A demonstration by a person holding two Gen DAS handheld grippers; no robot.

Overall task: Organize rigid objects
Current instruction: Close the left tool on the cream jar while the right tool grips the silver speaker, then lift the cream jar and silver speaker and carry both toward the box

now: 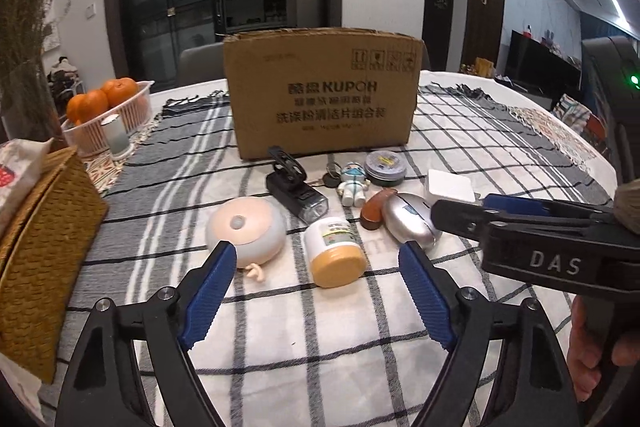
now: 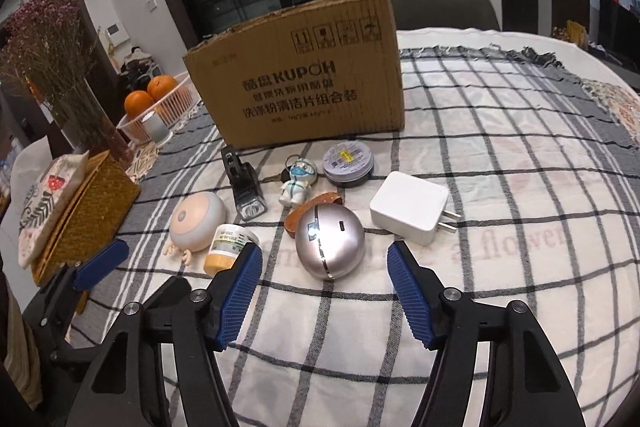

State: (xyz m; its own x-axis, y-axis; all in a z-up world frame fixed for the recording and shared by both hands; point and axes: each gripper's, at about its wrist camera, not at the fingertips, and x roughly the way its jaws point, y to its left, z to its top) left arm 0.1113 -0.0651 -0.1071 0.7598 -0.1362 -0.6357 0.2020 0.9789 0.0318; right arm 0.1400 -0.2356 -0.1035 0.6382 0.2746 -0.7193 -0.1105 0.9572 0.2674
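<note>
— While the left wrist view is up, what does it show?

— The left tool (image 1: 316,259) hangs wide above the checked cloth (image 1: 280,347) on the counter, holding nothing. Just beyond its blue fingertips (image 1: 224,259) lie a round pink-and-white toy (image 1: 246,233) and a small jar with a tan lid (image 1: 336,253) on its side. Farther back are a black bike light (image 1: 296,193), a little astronaut figure (image 1: 352,185) with keys, a round tin (image 1: 386,167), a brown wooden piece (image 1: 374,211), a silver egg-shaped gadget (image 1: 408,221) and a white charger (image 1: 450,185). Behind them all stands an open cardboard box (image 1: 324,95). The right tool (image 1: 486,205) reaches in from the right edge beside the charger; I cannot tell its spread from here.

— And off to the left?

— A woven tissue box (image 1: 44,247) and a white basket of oranges (image 1: 108,115).

— Now the right wrist view?

— The right tool (image 2: 324,263) is spread wide and empty, with the silver gadget (image 2: 330,243) lying just ahead, between its fingertips (image 2: 248,267). The charger (image 2: 410,207) sits just right of the gadget, prongs pointing right. The jar (image 2: 228,243) touches the toy (image 2: 198,217) to the left. The bike light (image 2: 244,187), astronaut figure (image 2: 298,183) and tin (image 2: 348,163) lie nearer the box (image 2: 304,83). One blue pad of the left tool (image 2: 102,265) shows at lower left.
</note>
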